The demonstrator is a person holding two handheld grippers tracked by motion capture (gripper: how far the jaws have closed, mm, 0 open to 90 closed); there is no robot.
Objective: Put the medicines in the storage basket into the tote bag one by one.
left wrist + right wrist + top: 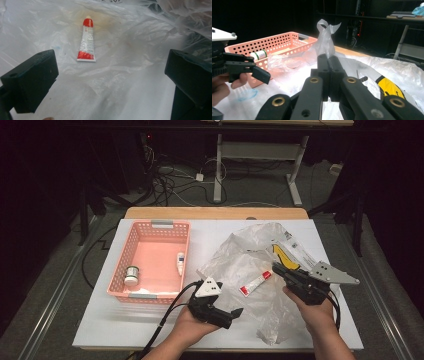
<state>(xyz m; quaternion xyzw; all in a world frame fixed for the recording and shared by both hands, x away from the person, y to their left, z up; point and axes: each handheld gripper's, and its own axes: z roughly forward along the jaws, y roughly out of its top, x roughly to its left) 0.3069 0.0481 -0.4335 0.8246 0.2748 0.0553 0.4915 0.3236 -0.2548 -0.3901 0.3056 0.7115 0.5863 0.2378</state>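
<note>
Item 1. Left hand-held gripper [239,311]: held low over the near part of the bench [100,320], jaws spread to full width with nothing between them. It points toward the plastic bag.

Item 2. Right hand-held gripper [274,266]: jaws pressed fully together, pinching a fold of the clear plastic bag [260,265]; in the right gripper view the film rises in a twisted tuft just beyond the closed jaw tips.

Item 3. Tube [86,41], small, white body with red ends: lies flat on the spread film of the bag, apart from both hand-held grippers. From the left hand-held gripper it lies straight ahead and a little left of the centre line between the jaws, red cap at the far end, flat crimped end nearest. Its long axis runs nearly along the gripper's line of sight, so the open jaws would straddle its narrow width. In the high view the tube [255,283] sits between the two hand-held grippers, beyond the left one and just to the inner side of the right one; only the left is free to take it.

Item 4. Pink basket [127,255]: to the outer side of the left hand-held gripper and beyond it, holding a small round tin [131,274] and a white tube [180,261].

Item 5. Yellow-and-black item [284,256] inside the bag, just beyond the right hand-held gripper; kind cannot be told.

Judgement: the likely next move is a short forward reach by the left hand-held gripper to the tube.
</note>
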